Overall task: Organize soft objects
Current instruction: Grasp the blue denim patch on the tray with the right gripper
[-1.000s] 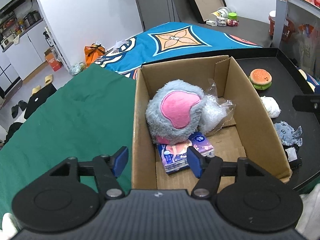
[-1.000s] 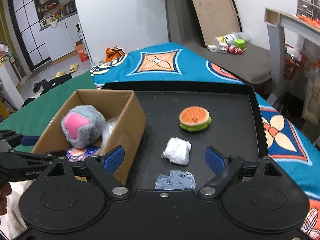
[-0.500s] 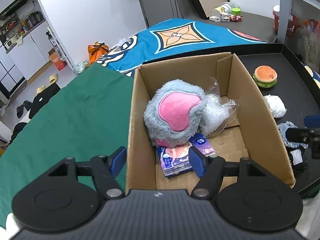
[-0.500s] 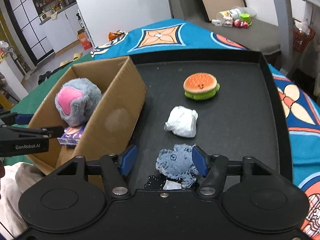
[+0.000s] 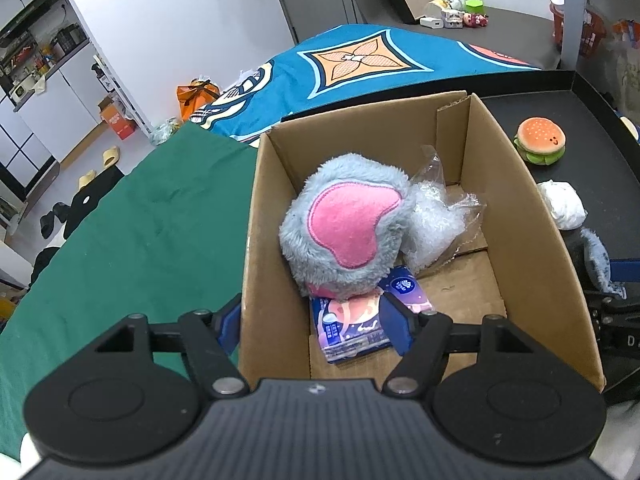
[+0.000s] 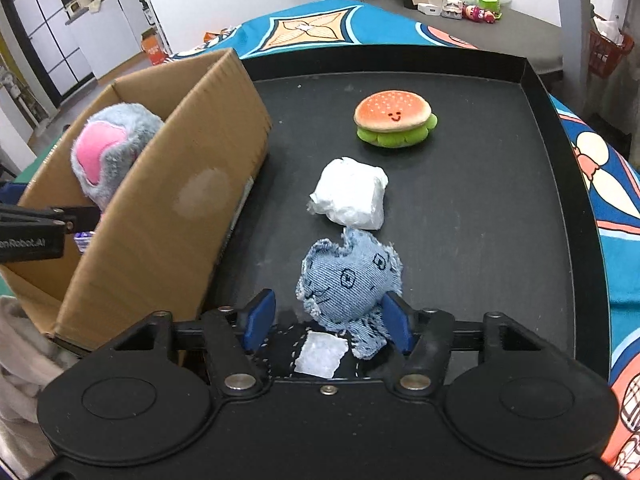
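Note:
A denim fish-like toy lies at the near edge of the black tray. My right gripper is down around it and its jaws are closing: the right pad touches the denim, the left pad stands clear. Beyond the toy lie a white wad and a burger plush. The cardboard box holds a grey plush with a pink patch, a clear bag of white stuffing and a tissue pack. My left gripper straddles the box's left wall, its jaws opening and gripping nothing.
A black fabric scrap with a white tag lies under the right gripper. The box stands against the tray's left side. A green cloth covers the surface left of the box, and a blue patterned cloth lies beyond it.
My right gripper has come down over the denim toy and its jaws have narrowed around it. The left gripper has hardly moved at the box wall.

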A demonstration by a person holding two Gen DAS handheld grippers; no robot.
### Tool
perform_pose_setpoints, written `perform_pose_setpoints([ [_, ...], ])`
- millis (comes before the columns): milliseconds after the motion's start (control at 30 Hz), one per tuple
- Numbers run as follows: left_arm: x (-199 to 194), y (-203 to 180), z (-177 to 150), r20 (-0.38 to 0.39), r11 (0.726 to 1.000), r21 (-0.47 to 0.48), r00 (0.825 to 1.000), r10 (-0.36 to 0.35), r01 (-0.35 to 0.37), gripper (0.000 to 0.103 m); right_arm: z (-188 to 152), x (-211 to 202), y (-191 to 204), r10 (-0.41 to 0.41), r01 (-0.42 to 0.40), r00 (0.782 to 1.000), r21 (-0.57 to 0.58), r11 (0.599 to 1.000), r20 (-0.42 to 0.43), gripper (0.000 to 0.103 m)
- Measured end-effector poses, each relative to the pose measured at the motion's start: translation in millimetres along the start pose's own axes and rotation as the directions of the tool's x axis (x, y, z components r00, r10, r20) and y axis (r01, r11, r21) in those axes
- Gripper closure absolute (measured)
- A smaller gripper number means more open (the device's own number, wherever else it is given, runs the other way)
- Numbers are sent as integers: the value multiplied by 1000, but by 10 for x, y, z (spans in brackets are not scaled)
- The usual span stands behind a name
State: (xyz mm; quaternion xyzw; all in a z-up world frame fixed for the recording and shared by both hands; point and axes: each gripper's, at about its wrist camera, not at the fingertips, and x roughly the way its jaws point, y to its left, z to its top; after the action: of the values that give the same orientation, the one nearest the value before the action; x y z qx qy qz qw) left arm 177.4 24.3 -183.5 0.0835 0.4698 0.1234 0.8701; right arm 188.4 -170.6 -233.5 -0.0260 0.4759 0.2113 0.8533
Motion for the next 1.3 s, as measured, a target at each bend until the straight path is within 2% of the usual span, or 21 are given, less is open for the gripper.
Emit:
perform_pose_setpoints([
  [33,2,-5,5,-1,1000,1,1000,0,0,34,1,5,-8,-10,10,1000,2,1000,3,63],
  [67,2,-7,8,-1,1000,2,1000,1,-1,34,8,5,-25,-20,20,1000,7,1000,6,66],
  [333,-18,-15,5,4,1000,9,1000,6,-6,33,51,-126,-172,-15,12,999,59,998,38,84],
  [800,-74,85,-41,21,1000,-8,1000,-5,5,33,204,-429,-90,-10,6,993,37,999,114,85],
  [1300,-113,208,-133,42,999,-37,998,-36,38,33,440,-669,221,8,-5,983,-18,1000,185,85],
])
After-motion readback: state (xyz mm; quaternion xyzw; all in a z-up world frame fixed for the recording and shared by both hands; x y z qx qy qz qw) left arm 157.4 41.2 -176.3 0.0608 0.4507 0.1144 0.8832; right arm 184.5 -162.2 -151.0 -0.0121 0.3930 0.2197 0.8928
